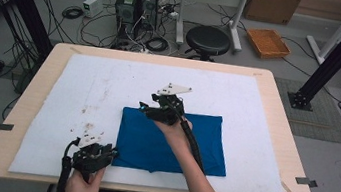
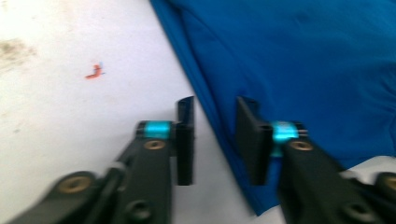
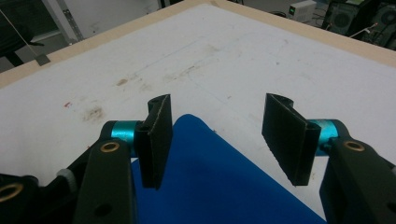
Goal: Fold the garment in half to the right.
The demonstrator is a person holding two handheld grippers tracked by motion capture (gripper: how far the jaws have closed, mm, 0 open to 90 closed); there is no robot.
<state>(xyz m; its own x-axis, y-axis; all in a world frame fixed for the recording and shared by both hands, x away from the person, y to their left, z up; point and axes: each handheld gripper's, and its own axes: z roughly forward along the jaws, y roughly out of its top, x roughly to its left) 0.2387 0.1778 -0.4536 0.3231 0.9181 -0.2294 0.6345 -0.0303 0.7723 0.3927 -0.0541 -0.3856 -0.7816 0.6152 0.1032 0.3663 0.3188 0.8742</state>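
From the high view, the blue cloth (image 1: pixel 172 139) lies flat on the white mat (image 1: pixel 83 89); the left gripper (image 1: pixel 109 154) sits at its near-left corner, the right gripper (image 1: pixel 149 109) at its far-left corner. Beyond the table (image 1: pixel 279 136), an orange tray (image 1: pixel 268 43) sits on the floor. In the left gripper view, parted jaws straddle the cloth's edge, unpinched. In the right gripper view, jaws are spread wide over a cloth corner.

Each hand-held gripper is built of matte black linkage arms pinned with brass-coloured rivets, ending in two flat rectangular black jaws with a bright cyan collar behind each. The left hand-held gripper (image 1: pixel 109 154) and the right hand-held gripper (image 1: pixel 152 108) each carry a pale grey three-cornered plate on top and trail a thick black ribbed cable. The person's forearms are bare, no sleeves showing.
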